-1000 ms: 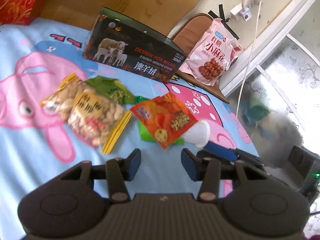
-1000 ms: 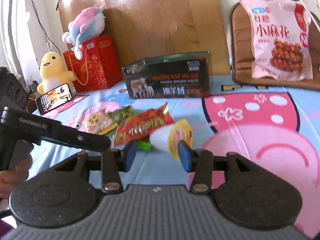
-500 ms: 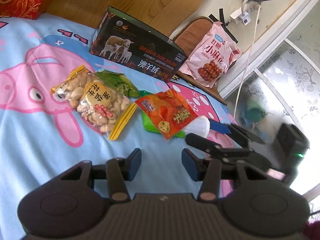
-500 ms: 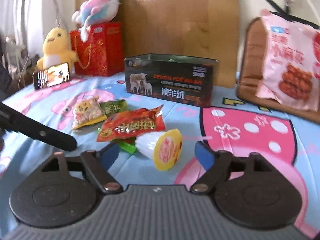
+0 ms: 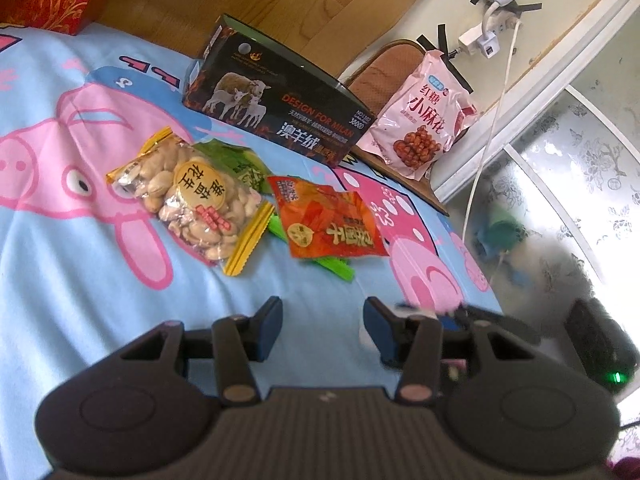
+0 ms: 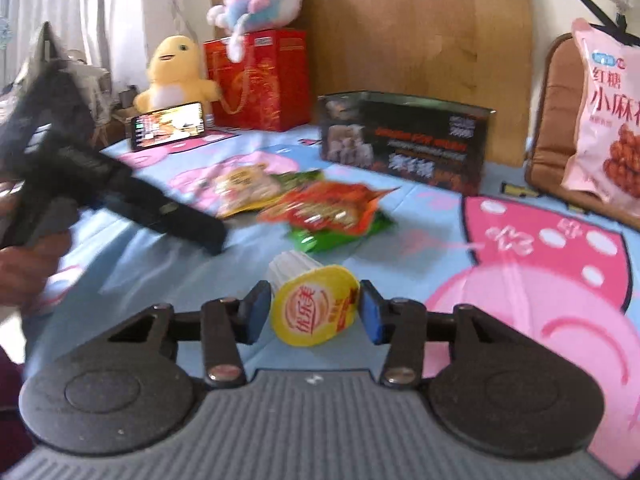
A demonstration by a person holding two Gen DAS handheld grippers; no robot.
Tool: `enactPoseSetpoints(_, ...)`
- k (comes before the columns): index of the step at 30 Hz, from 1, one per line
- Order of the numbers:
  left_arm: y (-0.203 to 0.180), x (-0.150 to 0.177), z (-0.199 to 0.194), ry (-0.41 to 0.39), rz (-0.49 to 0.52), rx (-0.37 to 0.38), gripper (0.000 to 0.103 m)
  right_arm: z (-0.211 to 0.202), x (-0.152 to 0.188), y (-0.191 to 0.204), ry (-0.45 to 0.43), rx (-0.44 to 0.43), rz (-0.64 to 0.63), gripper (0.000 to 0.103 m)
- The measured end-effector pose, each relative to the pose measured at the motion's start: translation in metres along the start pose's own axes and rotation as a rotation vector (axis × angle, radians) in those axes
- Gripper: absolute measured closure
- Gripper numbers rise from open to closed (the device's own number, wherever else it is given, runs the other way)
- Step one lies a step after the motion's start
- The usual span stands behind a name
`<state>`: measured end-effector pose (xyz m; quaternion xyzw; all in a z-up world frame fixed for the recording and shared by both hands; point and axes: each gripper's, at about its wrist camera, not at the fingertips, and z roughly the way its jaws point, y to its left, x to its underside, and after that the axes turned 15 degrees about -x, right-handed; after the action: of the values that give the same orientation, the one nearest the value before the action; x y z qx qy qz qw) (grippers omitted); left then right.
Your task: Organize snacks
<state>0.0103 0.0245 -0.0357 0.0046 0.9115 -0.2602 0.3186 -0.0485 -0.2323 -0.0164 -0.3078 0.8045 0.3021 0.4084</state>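
A white jelly cup with a yellow lid point(image 6: 316, 308) lies on its side between the pads of my right gripper point(image 6: 314, 312). The jaws are closing, and both pads touch the lid's rim. Further back on the pig-print sheet point(image 5: 80, 280) lie an orange packet point(image 5: 328, 224) over a green one point(image 5: 332, 270), a peanut bag point(image 5: 196, 200) and another green packet point(image 5: 244, 164). My left gripper point(image 5: 320, 316) hovers open over bare sheet in front of them, holding nothing. An open black tin box point(image 5: 280, 116) stands behind the packets. A pink snack bag point(image 5: 420, 128) leans on a chair.
At the back left are a red gift bag point(image 6: 256, 80) with a plush toy point(image 6: 256, 0) on top, a yellow plush point(image 6: 176, 68) and a propped phone point(image 6: 168, 124). A white cable point(image 5: 488, 140) hangs beside the bed's right edge. A hand point(image 6: 24, 264) holds the left gripper.
My right jaws opened wide and then came in around the jelly cup, which now sits nearer the gripper and away from the orange packet. The left gripper has hardly moved.
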Motion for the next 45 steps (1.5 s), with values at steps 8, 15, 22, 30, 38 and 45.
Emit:
enactPoseSetpoints(8,0.007,0.002,-0.014,-0.026,-0.02,-0.027,0.051,0.029,-0.011,0.029,0.033,-0.074,-0.087,0.053)
enactPoseSetpoints(15,0.027,0.004,-0.022,-0.046,-0.085,-0.037,0.05,0.064,-0.023,0.034,0.066,-0.068,-0.12,0.05)
enactPoseSetpoints(22,0.023,0.003,-0.018,-0.061,-0.073,-0.038,0.05,0.048,-0.014,0.031,0.033,-0.039,-0.055,0.043)
enactPoseSetpoints(30,0.026,0.004,-0.018,-0.037,-0.097,0.025,0.047,0.041,-0.009,0.034,0.022,-0.018,-0.034,0.043)
enactPoseSetpoints(38,0.012,0.003,-0.015,-0.025,-0.046,0.051,0.047,0.044,-0.01,0.036,0.031,-0.01,-0.046,0.043)
enactPoseSetpoints(45,0.005,0.008,-0.007,-0.014,-0.02,0.048,0.048,0.05,-0.012,0.041,0.033,-0.002,-0.062,0.057)
